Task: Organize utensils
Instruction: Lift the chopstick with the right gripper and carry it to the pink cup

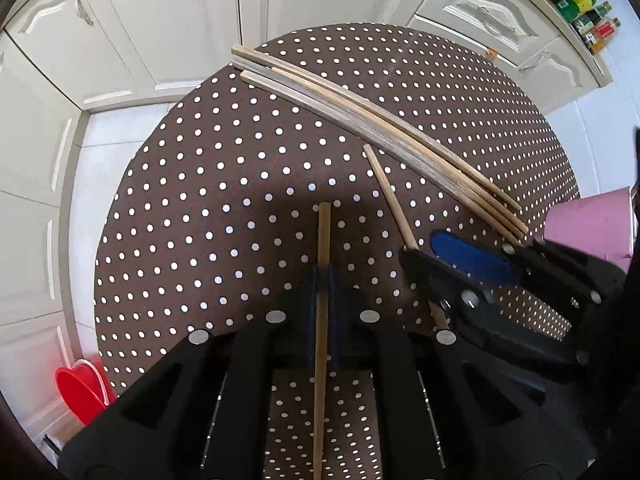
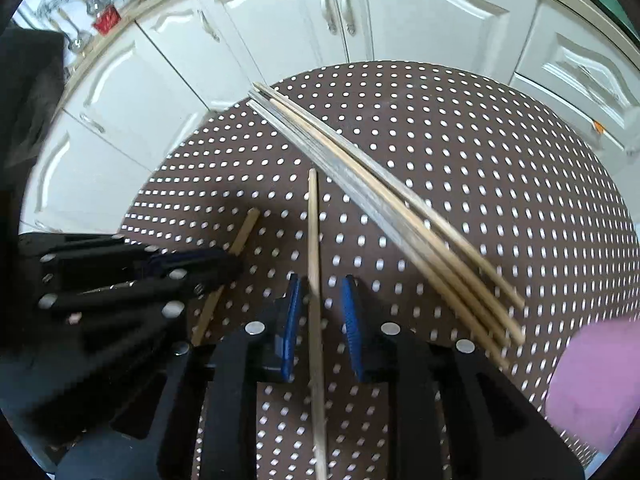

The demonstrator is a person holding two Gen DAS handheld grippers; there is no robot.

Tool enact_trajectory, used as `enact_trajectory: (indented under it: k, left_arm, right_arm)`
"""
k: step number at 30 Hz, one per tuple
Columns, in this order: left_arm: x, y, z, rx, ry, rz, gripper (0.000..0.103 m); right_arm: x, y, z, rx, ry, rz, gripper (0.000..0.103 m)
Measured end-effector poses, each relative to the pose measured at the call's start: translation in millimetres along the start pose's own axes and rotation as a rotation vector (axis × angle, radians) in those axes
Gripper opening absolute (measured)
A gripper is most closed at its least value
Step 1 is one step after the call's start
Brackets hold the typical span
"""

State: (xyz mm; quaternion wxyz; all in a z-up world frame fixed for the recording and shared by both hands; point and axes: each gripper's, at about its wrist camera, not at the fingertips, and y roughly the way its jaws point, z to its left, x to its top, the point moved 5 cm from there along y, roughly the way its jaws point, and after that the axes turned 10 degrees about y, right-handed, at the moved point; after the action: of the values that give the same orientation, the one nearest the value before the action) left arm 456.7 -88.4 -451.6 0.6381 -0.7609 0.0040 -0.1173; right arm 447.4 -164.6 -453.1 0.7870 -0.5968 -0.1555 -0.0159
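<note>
Several wooden chopsticks (image 1: 360, 120) lie bundled diagonally on a round table with a brown polka-dot cloth (image 1: 220, 184); the bundle also shows in the right wrist view (image 2: 384, 208). My left gripper (image 1: 324, 276) is shut on a single chopstick (image 1: 323, 240) that runs between its blue pads. My right gripper (image 2: 320, 304) is open, its pads on either side of another chopstick (image 2: 313, 232) that lies between them. The right gripper (image 1: 460, 264) shows in the left wrist view, beside that chopstick (image 1: 388, 196). The left gripper (image 2: 160, 276) shows at the left of the right wrist view.
A pink container (image 1: 592, 224) stands at the table's right edge, also in the right wrist view (image 2: 592, 380). A red heart-shaped box (image 1: 80, 388) lies on the floor at the lower left. White kitchen cabinets (image 1: 160, 20) surround the table.
</note>
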Motion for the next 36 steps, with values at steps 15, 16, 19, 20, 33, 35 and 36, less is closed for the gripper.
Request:
enact_trajectory:
  k: [15, 16, 19, 20, 33, 35, 36]
  left_arm:
    - [-4.8, -31.6, -20.0, -0.029, 0.065, -0.081, 0.006]
    - [-3.7, -41.4, -22.3, -0.034, 0.076, -0.1, 0.006]
    - [1.7, -67.1, -30.3, -0.047, 0.102, -0.153, 0.006]
    - [2.7, -79.1, -33.8, -0.051, 0.117, -0.177, 0.006]
    - [-3.4, -179.5, -93.7, -0.107, 0.329, -0.352, 0.006]
    - [-5.4, -190.9, -104.0, -0.119, 0.361, -0.372, 0.006]
    - [-5.3, -193.9, -108.9, -0.121, 0.375, -0.38, 0.006]
  right_arm:
    - [4.9, -47.2, -3.0, 0.078, 0.07, -0.043, 0.004]
    - [4.4, -58.1, -4.3, 0.088, 0.086, -0.064, 0.005]
    - [3.3, -90.4, -5.3, 0.116, 0.121, -0.136, 0.005]
    - [2.1, -101.9, -5.3, 0.123, 0.133, -0.162, 0.005]
    - [-42.2, -209.5, -5.4, 0.089, 0.218, -0.409, 0.005]
    - [-49.1, -220.8, -7.3, 0.079, 0.231, -0.433, 0.005]
    - [-52.5, -227.3, -9.4, 0.075, 0.24, -0.446, 0.005]
